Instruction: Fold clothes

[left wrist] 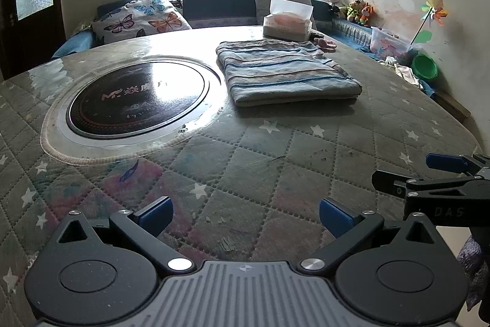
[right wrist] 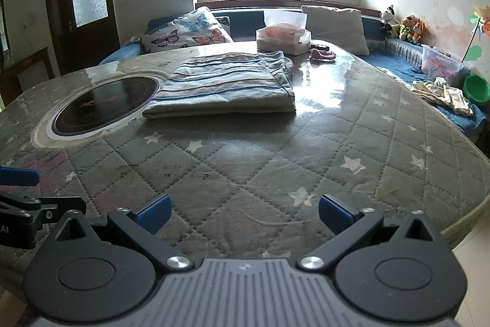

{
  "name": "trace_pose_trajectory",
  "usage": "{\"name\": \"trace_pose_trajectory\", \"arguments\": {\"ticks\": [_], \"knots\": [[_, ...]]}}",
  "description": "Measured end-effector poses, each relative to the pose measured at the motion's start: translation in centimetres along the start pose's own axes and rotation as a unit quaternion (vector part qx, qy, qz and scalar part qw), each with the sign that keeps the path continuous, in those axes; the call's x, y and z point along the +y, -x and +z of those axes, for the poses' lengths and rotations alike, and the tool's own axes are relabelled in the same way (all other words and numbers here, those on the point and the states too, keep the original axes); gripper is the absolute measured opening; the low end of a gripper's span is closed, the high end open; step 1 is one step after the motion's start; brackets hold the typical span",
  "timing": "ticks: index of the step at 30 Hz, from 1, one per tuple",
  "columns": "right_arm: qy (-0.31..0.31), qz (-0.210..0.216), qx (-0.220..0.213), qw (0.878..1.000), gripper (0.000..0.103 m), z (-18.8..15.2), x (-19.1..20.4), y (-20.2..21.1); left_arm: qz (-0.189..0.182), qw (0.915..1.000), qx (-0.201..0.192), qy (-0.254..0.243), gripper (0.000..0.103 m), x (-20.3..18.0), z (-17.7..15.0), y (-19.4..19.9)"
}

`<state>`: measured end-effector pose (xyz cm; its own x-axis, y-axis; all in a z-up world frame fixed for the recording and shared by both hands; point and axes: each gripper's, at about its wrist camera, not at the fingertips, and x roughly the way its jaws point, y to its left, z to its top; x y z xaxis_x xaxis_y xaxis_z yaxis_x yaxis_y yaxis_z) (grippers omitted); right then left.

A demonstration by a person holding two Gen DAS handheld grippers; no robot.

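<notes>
Here, the left gripper (left wrist: 246, 218) is hovering with jaws spread, empty, over the quilted table cover (left wrist: 275, 167); the folded striped garment (left wrist: 284, 71) is lying beyond, beside the round cooktop (left wrist: 134, 100). Likewise, the right gripper (right wrist: 243, 216) is gaping empty, well short of the garment (right wrist: 226, 85).

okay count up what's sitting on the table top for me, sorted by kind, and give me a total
Folded striped garment: 1
Tissue box: 1
Small pink item, too small to identify: 1
Dark flat item beside the tissue box, unclear what: 1
Total: 4
Both tools, left and right, are open and hold nothing.
</notes>
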<state>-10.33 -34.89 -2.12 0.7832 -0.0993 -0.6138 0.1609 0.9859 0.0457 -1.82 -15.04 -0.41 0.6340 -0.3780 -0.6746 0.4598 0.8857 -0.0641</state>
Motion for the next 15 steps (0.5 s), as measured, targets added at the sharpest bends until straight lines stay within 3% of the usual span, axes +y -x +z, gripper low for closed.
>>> {"name": "trace_pose_trajectory", "arguments": {"ticks": [15], "knots": [[0.002, -0.001, 0.0, 1.0, 0.103, -0.05, 0.3, 0.06, 0.005, 1.0, 0.0, 0.001, 0.103, 0.01, -0.08, 0.04]]}}
